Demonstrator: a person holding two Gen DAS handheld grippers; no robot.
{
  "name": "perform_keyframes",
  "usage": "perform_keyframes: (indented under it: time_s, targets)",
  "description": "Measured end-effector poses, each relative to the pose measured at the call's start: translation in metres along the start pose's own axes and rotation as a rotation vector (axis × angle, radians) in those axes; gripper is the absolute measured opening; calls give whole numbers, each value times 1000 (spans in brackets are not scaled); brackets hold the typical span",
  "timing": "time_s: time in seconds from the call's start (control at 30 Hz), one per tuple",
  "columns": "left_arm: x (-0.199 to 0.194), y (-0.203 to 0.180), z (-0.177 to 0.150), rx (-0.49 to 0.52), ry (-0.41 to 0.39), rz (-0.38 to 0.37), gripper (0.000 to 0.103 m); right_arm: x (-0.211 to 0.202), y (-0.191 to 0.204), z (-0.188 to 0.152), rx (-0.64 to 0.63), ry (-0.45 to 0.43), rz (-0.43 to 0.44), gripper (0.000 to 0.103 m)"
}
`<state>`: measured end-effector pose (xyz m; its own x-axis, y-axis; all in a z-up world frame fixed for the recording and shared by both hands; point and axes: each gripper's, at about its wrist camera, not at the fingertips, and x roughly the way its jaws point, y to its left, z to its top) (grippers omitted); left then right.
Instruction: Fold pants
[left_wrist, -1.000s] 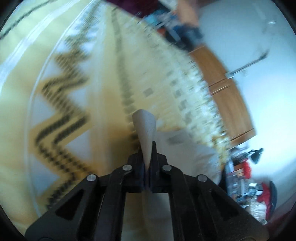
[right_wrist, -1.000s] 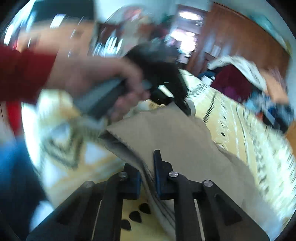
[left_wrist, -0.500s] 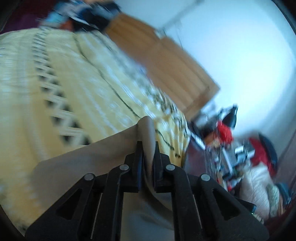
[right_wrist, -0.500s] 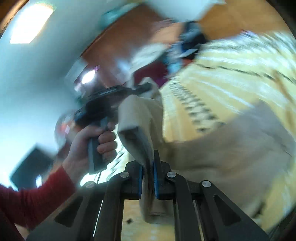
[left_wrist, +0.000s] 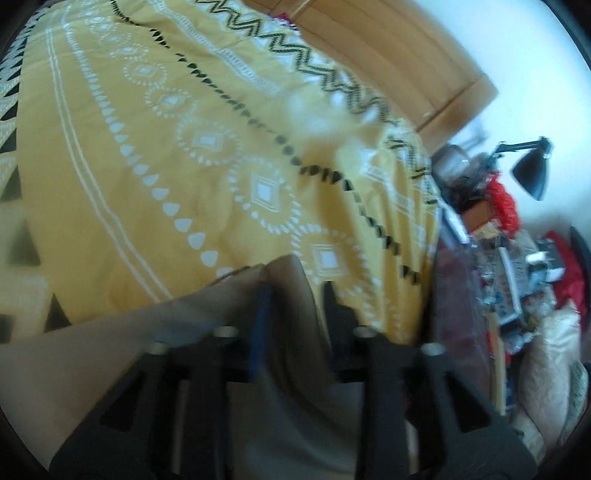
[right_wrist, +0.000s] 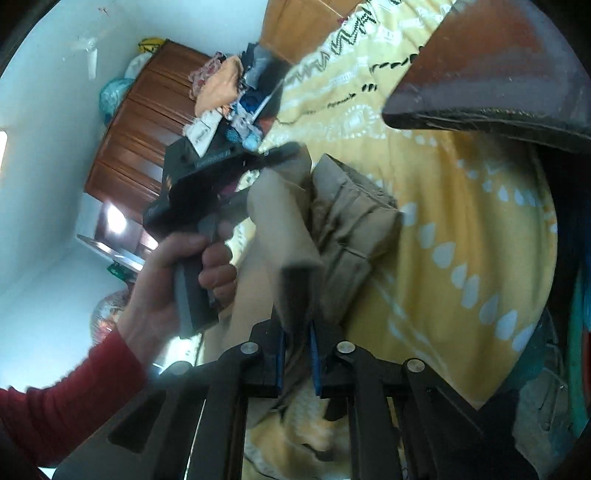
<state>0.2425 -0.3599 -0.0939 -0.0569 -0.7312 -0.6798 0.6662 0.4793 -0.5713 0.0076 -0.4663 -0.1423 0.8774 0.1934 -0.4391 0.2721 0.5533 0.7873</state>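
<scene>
The beige pants (right_wrist: 354, 221) hang bunched and partly folded over the yellow patterned bedspread (right_wrist: 461, 229). My right gripper (right_wrist: 297, 350) is shut on a fold of them; the cloth sits between its blue pads and the jaws are just starting to open. A hand in a red sleeve (right_wrist: 74, 391) holds my left gripper (right_wrist: 280, 162) at the far edge of the pants. In the left wrist view my left gripper (left_wrist: 295, 299) has its jaws opening. A loose fold of the pants (left_wrist: 288, 280) stands in the gap, and the pads are off it.
The bedspread (left_wrist: 147, 166) ends at the right, with a cluttered floor and a black desk lamp (left_wrist: 532, 170) beyond. A wooden wardrobe (right_wrist: 140, 140) and a pile of clothes (right_wrist: 229, 85) stand behind. A dark brown slab (right_wrist: 491, 74) overhangs the bed at upper right.
Both grippers swung far across the bed carrying the pants, and the right wrist rolled. The left jaws, shut on the cloth before, have spread apart.
</scene>
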Motion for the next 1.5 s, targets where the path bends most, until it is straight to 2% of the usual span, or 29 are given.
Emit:
perform_keyframes:
  time_s: [0.07,0.13,0.2,0.27,0.37,0.43,0.6,0.63,0.67,0.73,0.77,0.8,0.83,0.93,0.97,1.03,1.07,1.1,1.13,1.17,1.2,1.27,1.33,1.43,1.5]
  targets:
    - [-7,-8,4,10,-43,8,45,2,-5,-4,8,18,-27,22]
    - [-22,-13,8,-5,-119,-38,48,0,-3,-4,-1,17,-61,23]
    - [-54,-13,7,-28,-201,-65,54,-7,3,-7,-46,6,-105,25]
    - [-83,-9,-2,-32,-244,-60,55,-12,12,-9,-106,0,-130,23]
    - [-137,14,-36,-55,-310,-11,58,-5,36,-3,-257,-8,-191,16]
    - [-170,43,-66,-128,-347,30,59,-8,41,-2,-296,-21,-204,12]
    - [-217,108,-144,-279,-331,124,59,-3,3,14,-92,-27,-174,12]
    - [-225,116,-156,-303,-325,144,59,-3,-1,11,-77,-7,-187,19]
    - [-230,122,-167,-320,-322,161,59,-6,1,5,-76,34,-237,30]
    - [-243,136,-188,-361,-324,172,61,-15,21,-3,-168,90,-325,36]
    - [-246,142,-195,-381,-320,172,64,-19,31,-6,-215,103,-359,43]
    - [-246,147,-202,-390,-307,164,64,-27,51,-12,-304,123,-393,45]
    - [-243,149,-204,-395,-293,154,64,-32,66,-15,-363,133,-388,47]
    - [-223,150,-202,-399,-235,66,64,-28,110,4,-461,216,-264,48]
    - [-212,150,-199,-404,-215,19,64,-16,124,29,-491,257,-210,50]
    - [-194,152,-197,-434,-172,-56,64,7,131,69,-514,331,-163,62]
    - [-185,154,-195,-451,-154,-58,64,24,131,96,-518,360,-175,62]
    - [-181,154,-194,-451,-152,-52,64,44,130,125,-532,381,-224,63]
    - [-175,153,-192,-447,-149,-65,64,62,127,144,-539,435,-242,65]
    - [-169,153,-190,-449,-142,-86,65,94,113,166,-491,565,-254,65]
    - [-160,154,-186,-457,-129,-117,65,115,105,177,-446,641,-264,65]
    - [-153,151,-183,-448,-124,-157,66,159,81,188,-392,827,-283,64]
    - [-145,147,-177,-432,-116,-168,69,178,64,187,-338,898,-304,65]
    - [-140,146,-174,-422,-117,-179,70,205,43,175,-345,983,-349,65]
    - [-138,145,-173,-406,-117,-176,70,216,36,169,-372,1005,-349,70]
